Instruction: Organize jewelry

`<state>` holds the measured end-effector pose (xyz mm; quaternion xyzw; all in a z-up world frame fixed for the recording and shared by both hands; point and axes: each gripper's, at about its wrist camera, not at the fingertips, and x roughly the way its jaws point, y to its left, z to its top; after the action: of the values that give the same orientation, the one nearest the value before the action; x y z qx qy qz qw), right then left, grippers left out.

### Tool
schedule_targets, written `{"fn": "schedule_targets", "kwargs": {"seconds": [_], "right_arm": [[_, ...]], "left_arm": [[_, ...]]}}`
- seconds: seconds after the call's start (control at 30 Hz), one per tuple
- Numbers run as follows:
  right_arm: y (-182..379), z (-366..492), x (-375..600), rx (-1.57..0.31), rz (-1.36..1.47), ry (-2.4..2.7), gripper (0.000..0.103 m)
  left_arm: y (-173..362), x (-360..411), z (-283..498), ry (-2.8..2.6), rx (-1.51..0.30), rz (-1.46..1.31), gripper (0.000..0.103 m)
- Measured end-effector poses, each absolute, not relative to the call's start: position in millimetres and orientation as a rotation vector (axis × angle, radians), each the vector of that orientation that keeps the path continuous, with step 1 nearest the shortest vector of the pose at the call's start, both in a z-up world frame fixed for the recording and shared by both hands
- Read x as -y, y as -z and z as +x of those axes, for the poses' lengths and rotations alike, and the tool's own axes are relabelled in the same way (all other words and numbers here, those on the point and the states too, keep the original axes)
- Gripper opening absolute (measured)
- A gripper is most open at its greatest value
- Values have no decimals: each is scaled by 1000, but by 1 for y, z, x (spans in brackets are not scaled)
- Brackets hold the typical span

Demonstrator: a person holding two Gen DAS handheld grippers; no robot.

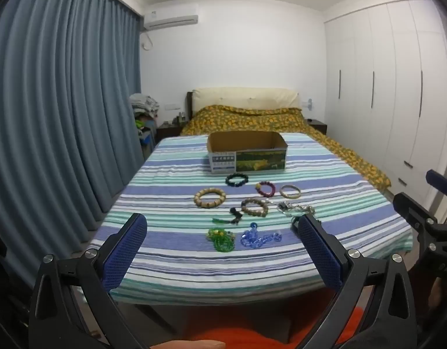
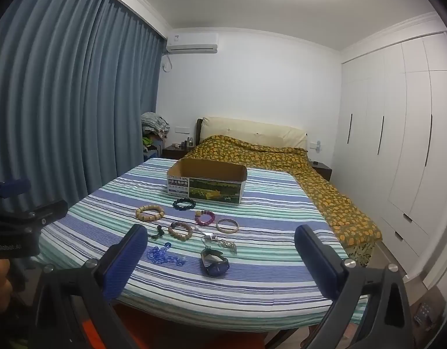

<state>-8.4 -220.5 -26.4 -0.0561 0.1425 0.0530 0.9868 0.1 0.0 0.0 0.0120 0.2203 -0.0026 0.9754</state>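
Several pieces of jewelry lie on the striped bedsheet (image 1: pixel 171 250) in front of an open cardboard box (image 1: pixel 246 151), also in the right wrist view (image 2: pixel 207 184). They include a tan bead bracelet (image 1: pixel 209 197), a dark bracelet (image 1: pixel 238 179), a purple bracelet (image 1: pixel 265 189), a pale bangle (image 1: pixel 290 191), green beads (image 1: pixel 222 238), blue beads (image 1: pixel 258 238) and a blue watch (image 2: pixel 214 261). My left gripper (image 1: pixel 222 229) is open and empty before the bed's near edge. My right gripper (image 2: pixel 220 240) is open and empty too.
A yellow patterned quilt (image 1: pixel 252 119) covers the far half of the bed. Blue curtains (image 1: pixel 63 116) hang on the left, white wardrobes (image 1: pixel 383 87) stand on the right. Nightstands (image 2: pixel 174 151) flank the headboard.
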Motion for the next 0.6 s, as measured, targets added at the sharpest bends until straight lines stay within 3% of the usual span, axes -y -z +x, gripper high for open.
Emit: {"fn": "schedule_targets", "kwargs": {"seconds": [0.6], "right_arm": [[28,-8,220,-282,-111,-109,103]], "left_arm": [[2,3,-1,5,-443,26,103]]}}
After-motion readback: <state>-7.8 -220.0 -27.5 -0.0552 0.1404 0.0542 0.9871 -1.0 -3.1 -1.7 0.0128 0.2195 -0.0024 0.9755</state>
